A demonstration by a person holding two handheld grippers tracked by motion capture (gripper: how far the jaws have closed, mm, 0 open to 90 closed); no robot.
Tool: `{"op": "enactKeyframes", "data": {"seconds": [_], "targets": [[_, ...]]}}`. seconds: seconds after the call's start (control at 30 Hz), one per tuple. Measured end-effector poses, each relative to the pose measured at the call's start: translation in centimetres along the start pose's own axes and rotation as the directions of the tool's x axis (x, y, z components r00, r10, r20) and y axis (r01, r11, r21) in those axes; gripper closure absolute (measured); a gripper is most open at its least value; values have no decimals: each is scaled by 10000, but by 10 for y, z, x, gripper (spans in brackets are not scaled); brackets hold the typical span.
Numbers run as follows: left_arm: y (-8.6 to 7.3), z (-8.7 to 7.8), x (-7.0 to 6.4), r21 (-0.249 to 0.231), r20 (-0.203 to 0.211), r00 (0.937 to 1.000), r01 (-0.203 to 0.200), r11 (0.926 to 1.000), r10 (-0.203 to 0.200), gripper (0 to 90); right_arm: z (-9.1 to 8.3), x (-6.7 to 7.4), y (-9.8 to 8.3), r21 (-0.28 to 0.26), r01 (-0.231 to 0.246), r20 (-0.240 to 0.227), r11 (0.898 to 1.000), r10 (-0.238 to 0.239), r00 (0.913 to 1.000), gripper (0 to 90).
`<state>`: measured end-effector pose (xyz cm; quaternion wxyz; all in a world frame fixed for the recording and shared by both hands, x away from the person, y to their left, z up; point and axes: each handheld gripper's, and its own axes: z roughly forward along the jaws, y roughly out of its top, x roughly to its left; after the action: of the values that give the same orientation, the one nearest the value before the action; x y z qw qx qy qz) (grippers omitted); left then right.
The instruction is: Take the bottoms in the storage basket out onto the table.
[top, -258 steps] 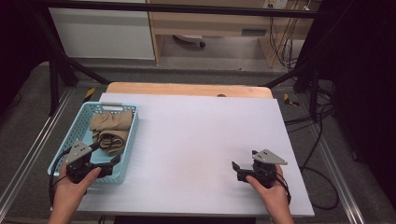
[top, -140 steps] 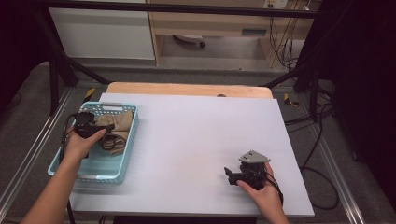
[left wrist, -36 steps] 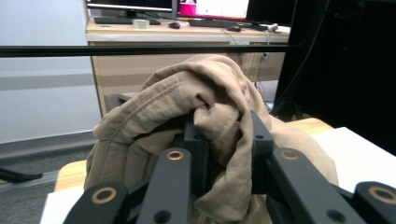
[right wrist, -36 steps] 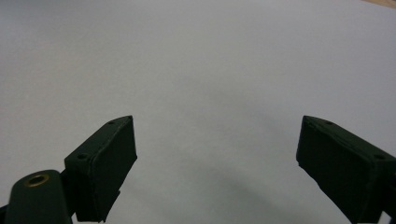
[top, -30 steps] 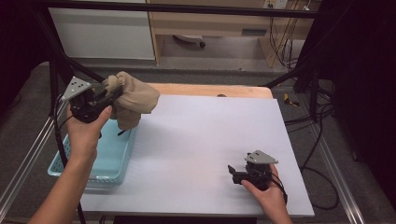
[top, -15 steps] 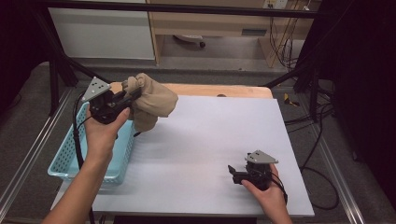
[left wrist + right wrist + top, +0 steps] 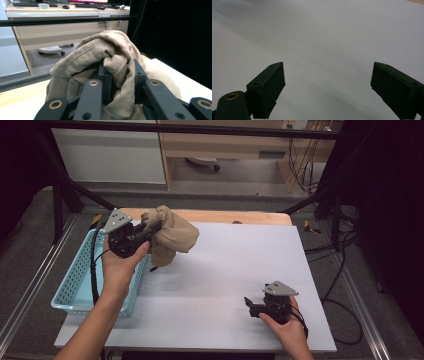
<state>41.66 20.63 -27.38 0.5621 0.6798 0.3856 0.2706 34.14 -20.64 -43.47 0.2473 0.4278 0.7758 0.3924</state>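
White tabletop [image 7: 210, 285]: left gripper [image 7: 150, 227] clamps bunched tan garment [image 7: 172, 237], lifted clear of blue basket [image 7: 75, 287] below it; spreading remains. Right gripper [image 7: 250, 306] rests wide open, empty.

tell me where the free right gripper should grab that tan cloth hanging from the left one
Probably the loose lower fold of the tan cloth, coming in from the table side. The left gripper is clamped on the bunched top, so the bottom hangs free above the white table. The right gripper rests open on the table with nothing between its jaws.
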Motion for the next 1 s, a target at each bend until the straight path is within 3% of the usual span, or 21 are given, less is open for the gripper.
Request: {"op": "enactKeyframes", "data": {"seconds": [0.4,0.67,1.0], "targets": [[-6,16,-6,119,225,9997,60,9999,-63,750,2,1,0,11,8,17,10000,-8,10000,122],[-10,39,-13,422,438,9988,-224,9989,205,750,4,1,1,33,41,-109,10000,-40,9999,122],[-18,68,-8,570,606,9978,227,9981,-262,750,6,1,4,-55,-226,-123,9997,226,9997,120]]}}
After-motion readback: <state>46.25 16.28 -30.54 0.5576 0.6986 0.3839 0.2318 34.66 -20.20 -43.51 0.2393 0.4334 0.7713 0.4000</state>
